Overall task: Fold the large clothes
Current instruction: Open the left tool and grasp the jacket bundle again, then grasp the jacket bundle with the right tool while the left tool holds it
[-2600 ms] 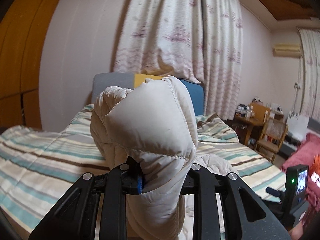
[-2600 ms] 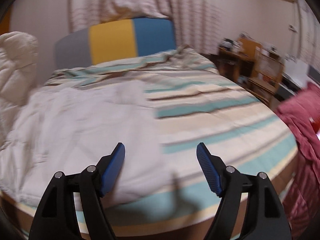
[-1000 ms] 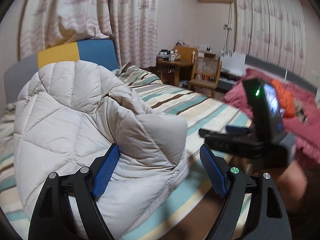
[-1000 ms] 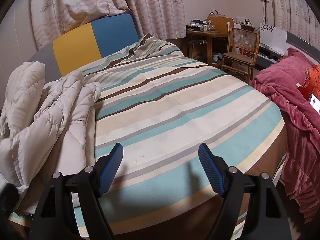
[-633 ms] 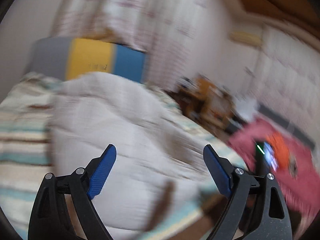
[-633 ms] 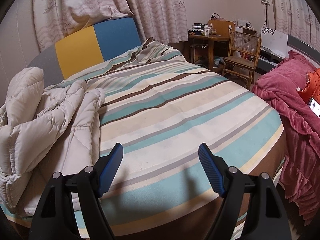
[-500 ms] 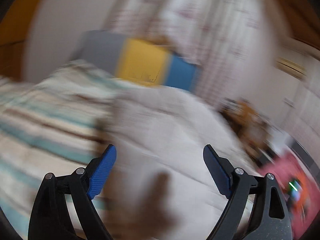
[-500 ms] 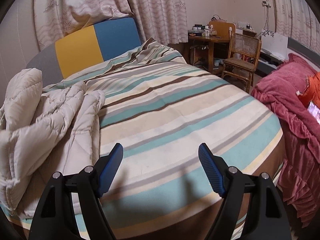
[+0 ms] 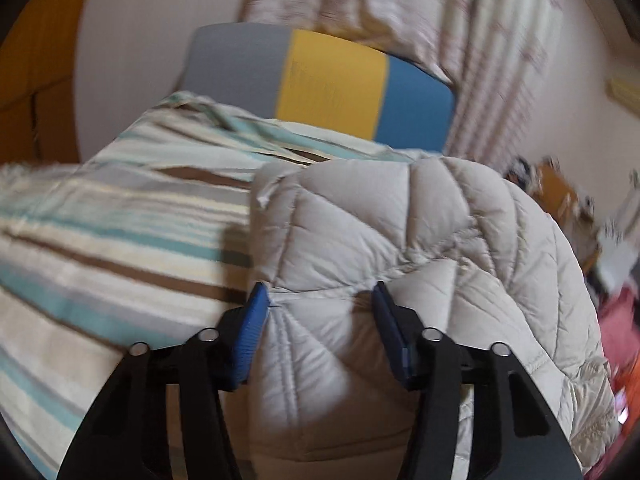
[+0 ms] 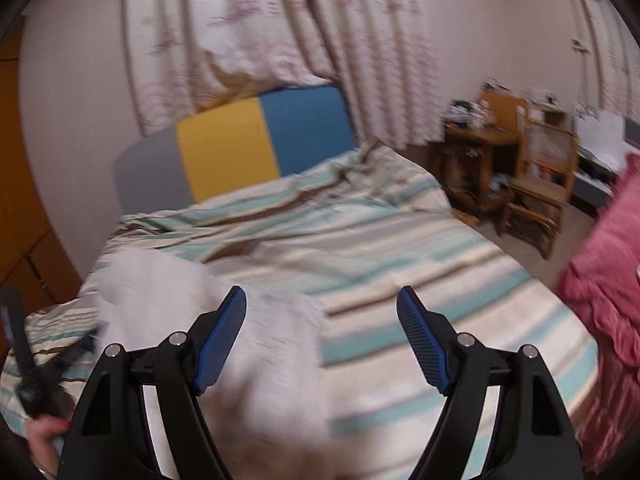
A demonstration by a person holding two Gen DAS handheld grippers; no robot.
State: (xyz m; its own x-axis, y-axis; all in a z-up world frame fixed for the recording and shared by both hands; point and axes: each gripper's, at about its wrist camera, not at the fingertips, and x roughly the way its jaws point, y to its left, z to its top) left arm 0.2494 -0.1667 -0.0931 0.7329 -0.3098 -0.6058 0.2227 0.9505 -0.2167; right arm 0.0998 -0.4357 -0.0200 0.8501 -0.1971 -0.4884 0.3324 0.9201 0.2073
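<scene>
While my left tool (image 9: 318, 320) has just been closing, its pads squeeze a fold of the cream quilted jacket (image 9: 420, 248) on the striped bed (image 9: 112, 240). Right view: my right tool (image 10: 322, 332) gapes empty above the blurred jacket.

Jacket (image 9: 420, 240) lies on the bed (image 9: 100, 240) — lower right of frame; headboard (image 9: 332, 84) behind, upper centre.
</scene>
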